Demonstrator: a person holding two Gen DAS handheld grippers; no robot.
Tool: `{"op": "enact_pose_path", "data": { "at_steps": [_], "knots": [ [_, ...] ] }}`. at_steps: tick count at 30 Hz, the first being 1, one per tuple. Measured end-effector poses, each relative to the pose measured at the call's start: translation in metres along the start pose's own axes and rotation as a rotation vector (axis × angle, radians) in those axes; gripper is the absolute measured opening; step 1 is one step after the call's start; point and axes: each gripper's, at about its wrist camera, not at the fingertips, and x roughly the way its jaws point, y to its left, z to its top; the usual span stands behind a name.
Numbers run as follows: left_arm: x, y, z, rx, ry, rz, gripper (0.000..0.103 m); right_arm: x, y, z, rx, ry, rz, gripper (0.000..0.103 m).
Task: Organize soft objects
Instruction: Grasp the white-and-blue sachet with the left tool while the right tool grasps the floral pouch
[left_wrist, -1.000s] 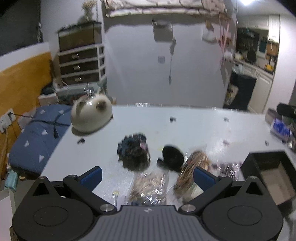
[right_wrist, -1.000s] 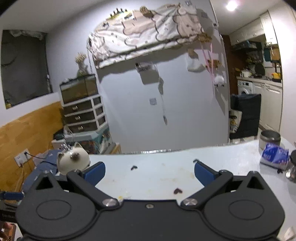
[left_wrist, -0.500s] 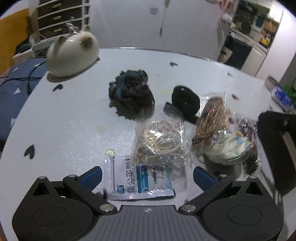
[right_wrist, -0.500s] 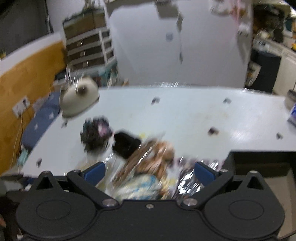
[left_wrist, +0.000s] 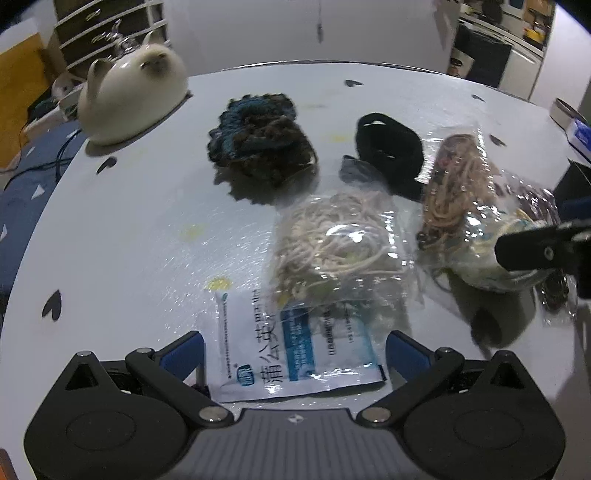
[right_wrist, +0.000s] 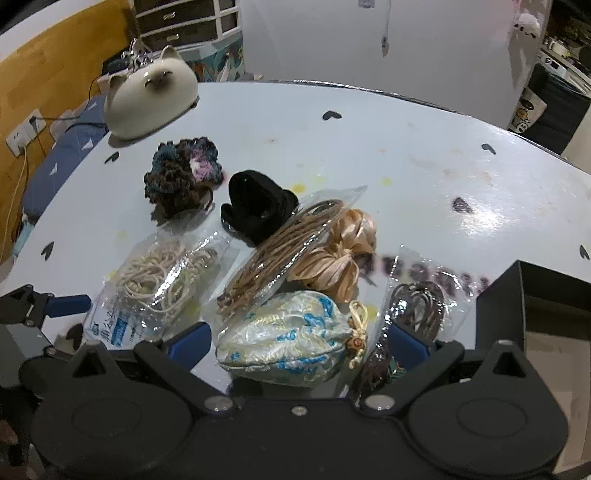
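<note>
On the white table (left_wrist: 129, 229), my left gripper (left_wrist: 295, 350) is open and low over a white and blue sachet (left_wrist: 280, 365). A clear bag of cream cords (left_wrist: 336, 251) overlaps the sachet's far end. Beyond lie a dark crochet piece (left_wrist: 262, 144) and a black soft item (left_wrist: 391, 144). My right gripper (right_wrist: 299, 341) is open, with a white and blue silk pouch (right_wrist: 284, 343) between its fingers, unclamped. Behind the pouch are a bag of brown cords (right_wrist: 280, 254), a gold satin scrunchie (right_wrist: 336, 258) and a bag of dark cords (right_wrist: 421, 306).
A cream cat-shaped ornament (left_wrist: 133, 96) stands at the table's far left corner. A black open box (right_wrist: 517, 295) sits at the right edge, close to my right gripper. Drawers and a blue cushion lie past the left edge. Small heart stickers dot the table.
Both grippers have tipped down and come closer to the pile. The right view swung from the wall to the pouch; the left now sits over the sachet.
</note>
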Motion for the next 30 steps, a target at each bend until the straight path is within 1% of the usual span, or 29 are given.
{"op": "enact_pose_path", "data": {
  "at_steps": [2,4,5,7,9,11,12,13,14,16,18,21,23,24,25,27,29,30],
  "knots": [
    [0.001,0.005,0.0,-0.028,0.007,-0.006,0.1,0.004,0.001,0.001,-0.017,0.006,0.002,0.101],
    [0.0,0.007,0.0,-0.039,0.003,0.003,0.093,0.009,0.002,0.003,-0.039,0.013,0.009,0.097],
    [-0.002,0.007,-0.001,-0.041,-0.003,0.001,0.092,0.011,0.002,0.003,-0.05,0.02,0.015,0.095],
    [-0.004,0.007,-0.001,-0.04,-0.008,-0.002,0.091,0.014,0.004,0.003,-0.065,0.035,0.033,0.087],
    [-0.006,0.01,-0.002,-0.037,-0.01,-0.016,0.089,0.013,0.005,0.002,-0.072,0.039,0.035,0.083],
    [-0.009,0.014,-0.004,-0.044,-0.01,-0.033,0.087,0.01,0.006,0.0,-0.076,0.038,0.041,0.072],
    [-0.011,0.015,-0.005,-0.047,-0.01,-0.041,0.083,0.008,0.006,-0.001,-0.072,0.037,0.047,0.06],
    [-0.013,0.017,-0.006,-0.046,-0.01,-0.049,0.079,0.006,0.006,-0.003,-0.068,0.035,0.042,0.053],
    [-0.015,0.018,-0.007,-0.043,-0.012,-0.057,0.077,0.004,0.006,-0.004,-0.066,0.033,0.04,0.049],
    [-0.021,0.021,-0.009,-0.035,-0.018,-0.071,0.075,-0.002,0.004,-0.008,-0.057,0.026,0.04,0.027],
    [-0.025,0.025,-0.011,-0.04,-0.015,-0.084,0.074,-0.006,0.003,-0.012,-0.039,0.025,0.045,0.025],
    [-0.03,0.032,-0.017,-0.049,-0.01,-0.1,0.071,-0.011,0.008,-0.022,-0.039,0.029,0.037,0.025],
    [-0.035,0.037,-0.021,-0.054,-0.011,-0.112,0.068,-0.016,0.012,-0.027,-0.03,0.025,0.045,0.031],
    [-0.038,0.039,-0.024,-0.055,-0.013,-0.117,0.067,-0.019,0.014,-0.029,-0.02,0.018,0.049,0.042],
    [-0.041,0.042,-0.025,-0.058,-0.015,-0.121,0.067,-0.02,0.016,-0.031,-0.011,0.017,0.061,0.063],
    [-0.045,0.048,-0.03,-0.063,-0.014,-0.123,0.067,-0.019,0.022,-0.033,-0.016,0.02,0.072,0.08],
    [-0.047,0.053,-0.033,-0.071,-0.011,-0.119,0.067,-0.013,0.03,-0.032,-0.036,0.026,0.059,0.081],
    [-0.048,0.055,-0.034,-0.076,-0.01,-0.119,0.067,-0.009,0.034,-0.031,-0.049,0.028,0.048,0.084]
  ]
}}
